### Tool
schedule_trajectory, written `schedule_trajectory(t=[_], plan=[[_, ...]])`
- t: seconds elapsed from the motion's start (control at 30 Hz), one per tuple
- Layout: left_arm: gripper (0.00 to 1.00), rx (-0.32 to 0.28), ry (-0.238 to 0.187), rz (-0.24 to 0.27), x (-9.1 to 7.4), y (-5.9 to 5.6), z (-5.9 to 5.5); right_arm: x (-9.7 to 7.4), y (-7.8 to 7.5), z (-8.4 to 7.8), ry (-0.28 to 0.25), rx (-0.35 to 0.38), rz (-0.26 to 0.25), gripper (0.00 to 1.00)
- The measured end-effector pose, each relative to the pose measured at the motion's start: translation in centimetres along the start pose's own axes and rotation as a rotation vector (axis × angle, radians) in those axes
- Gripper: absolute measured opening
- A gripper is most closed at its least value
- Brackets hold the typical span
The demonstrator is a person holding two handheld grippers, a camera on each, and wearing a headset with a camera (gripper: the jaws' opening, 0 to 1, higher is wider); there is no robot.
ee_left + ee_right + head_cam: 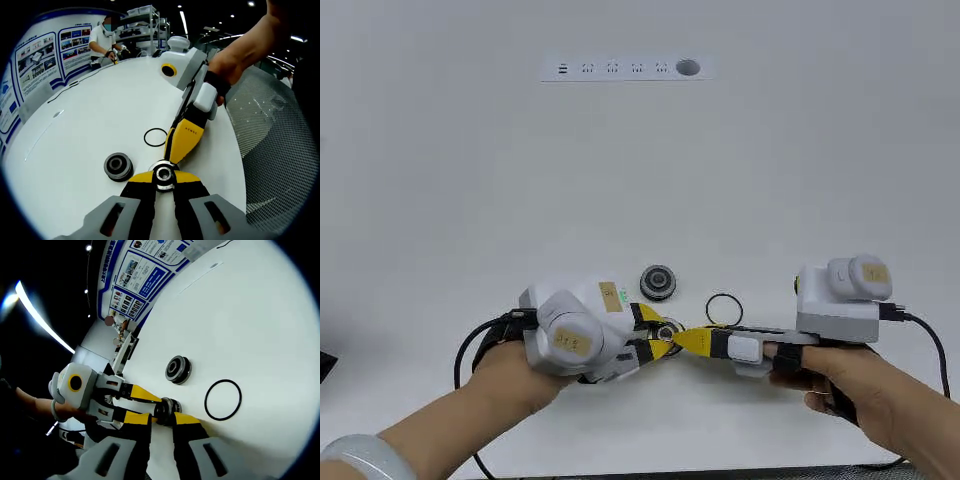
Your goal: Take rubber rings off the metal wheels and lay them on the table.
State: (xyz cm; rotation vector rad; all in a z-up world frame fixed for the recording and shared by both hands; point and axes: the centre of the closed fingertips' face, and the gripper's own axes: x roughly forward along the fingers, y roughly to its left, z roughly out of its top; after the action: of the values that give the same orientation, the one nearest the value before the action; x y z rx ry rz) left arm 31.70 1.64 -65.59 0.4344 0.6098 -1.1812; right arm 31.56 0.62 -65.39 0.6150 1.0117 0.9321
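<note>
Jaws of the left gripper (164, 176) (658, 338) pinch a small metal wheel (164, 174) by its rim, one yellow tip on each side, so that in the left gripper view the wheel's round face and shiny hub look straight back. The right gripper (162, 417) (682, 340) meets the same wheel (167, 411) from the opposite side: its two yellow tips are pressed in against the wheel, which sits edge-on between them in the right gripper view. Whether a rubber band sits around this wheel is too small to tell. Both tools lie low over the white table (620, 180), nose to nose, with the left hand (510, 375) and the right hand (840, 370) behind them. Just beyond the meeting point, a loose black rubber ring (707, 309) (205, 402) lies flat on the table, apart from both tools. Near it, on the left gripper's side, a second wheel (658, 282) (118, 166) (178, 369) with a dark outer band rests on the table, untouched. At the far edge, a white power strip (625, 68) is set into the tabletop.
</note>
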Motion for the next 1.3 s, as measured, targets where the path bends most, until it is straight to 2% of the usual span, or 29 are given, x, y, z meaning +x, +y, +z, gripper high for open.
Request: schedule_trajectory(t=[0.3,0.5,1.3], plan=[[0.13,-0.001,0.0,0.0,0.0,0.0,0.05,0.04,-0.87,-0.05,0.006,-0.039,-0.05,0.05],[0.13,-0.001,0.0,-0.001,0.01,0.02,0.02,-0.11,-0.8,0.05,0.006,-0.049,-0.047,0.02],[0.13,0.01,0.008,-0.008,-0.04,-0.06,0.11,0.13,-0.09,0.15,0.002,-0.033,-0.047,0.01]])
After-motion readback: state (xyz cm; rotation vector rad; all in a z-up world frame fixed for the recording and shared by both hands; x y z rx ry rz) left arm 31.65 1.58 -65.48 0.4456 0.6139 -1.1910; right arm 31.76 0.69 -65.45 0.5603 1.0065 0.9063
